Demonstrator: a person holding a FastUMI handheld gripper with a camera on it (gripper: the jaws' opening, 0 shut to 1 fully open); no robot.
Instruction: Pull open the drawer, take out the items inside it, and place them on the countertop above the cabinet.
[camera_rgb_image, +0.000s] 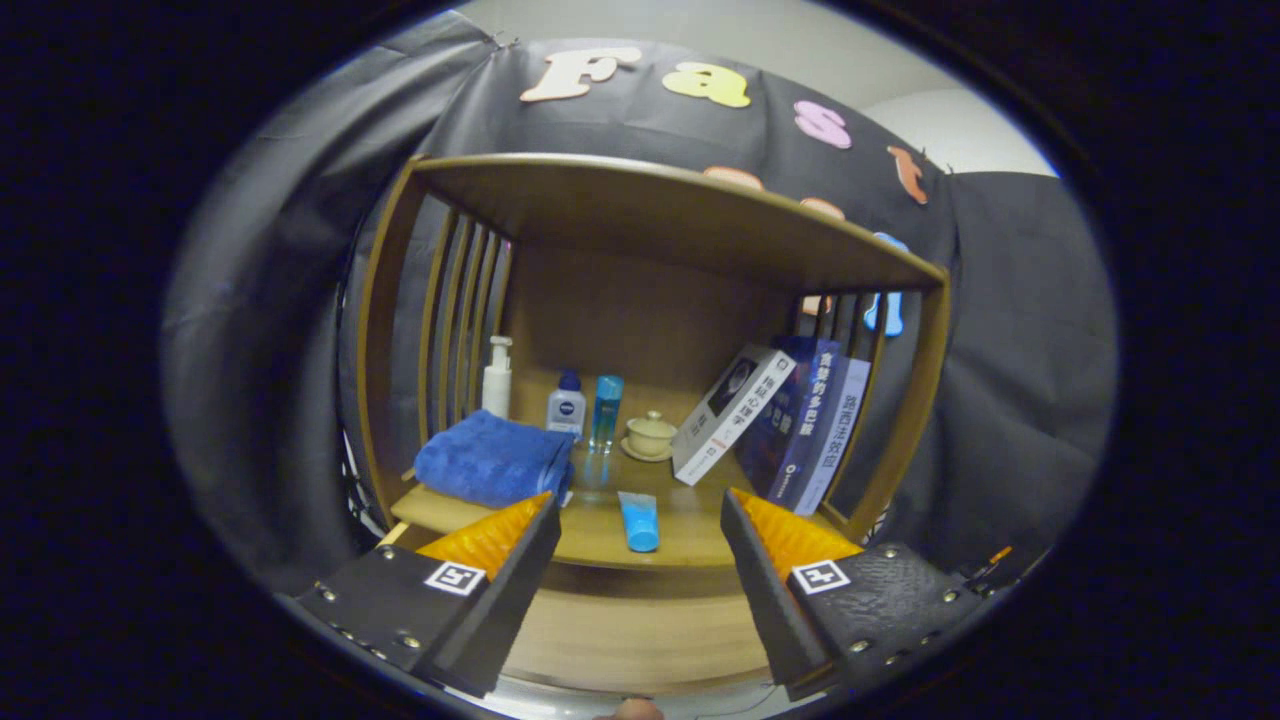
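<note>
Wood, stiff and probably light to slide, the drawer front (640, 640) sits just below the countertop (600, 530), under my gripper (640, 520) with fingers spread and empty, and I see no handle, so I'd hook its upper edge.

On the cabinet's countertop (600, 535) there were three bottles: one white pump bottle (497, 378), one white bottle with a blue cap (566, 406) and one clear blue bottle (605, 411). There were also one folded blue towel (490, 460), one lidded cup on a saucer (650, 436), one blue tube (639, 521) and three leaning books (790, 425). The gripper (640, 520) had two fingers, spread apart.
</note>
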